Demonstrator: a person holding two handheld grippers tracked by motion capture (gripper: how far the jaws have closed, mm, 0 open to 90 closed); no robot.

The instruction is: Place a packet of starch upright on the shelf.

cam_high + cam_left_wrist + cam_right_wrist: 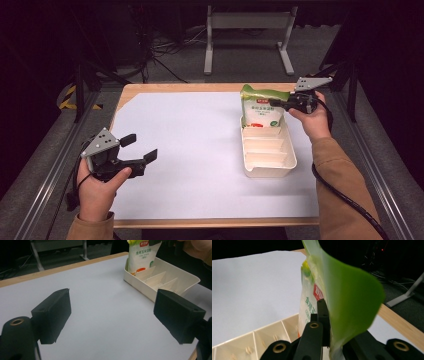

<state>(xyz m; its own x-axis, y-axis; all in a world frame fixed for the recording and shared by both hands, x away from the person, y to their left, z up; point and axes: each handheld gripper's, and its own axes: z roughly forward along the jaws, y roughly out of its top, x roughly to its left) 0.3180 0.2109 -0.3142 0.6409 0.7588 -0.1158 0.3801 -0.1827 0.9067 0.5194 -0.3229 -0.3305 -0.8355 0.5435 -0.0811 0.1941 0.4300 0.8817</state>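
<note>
Soft pouch [262,107] pinched at floppy top edge by right gripper [280,104], lowered into tray [272,170]; sag expected. Left gripper [141,148] jaws spread, empty.

I see the green-topped white pouch [261,107] upright, its bottom in the far compartment of the cream tray [270,162], which sits at the counter's three o'clock side.
</note>
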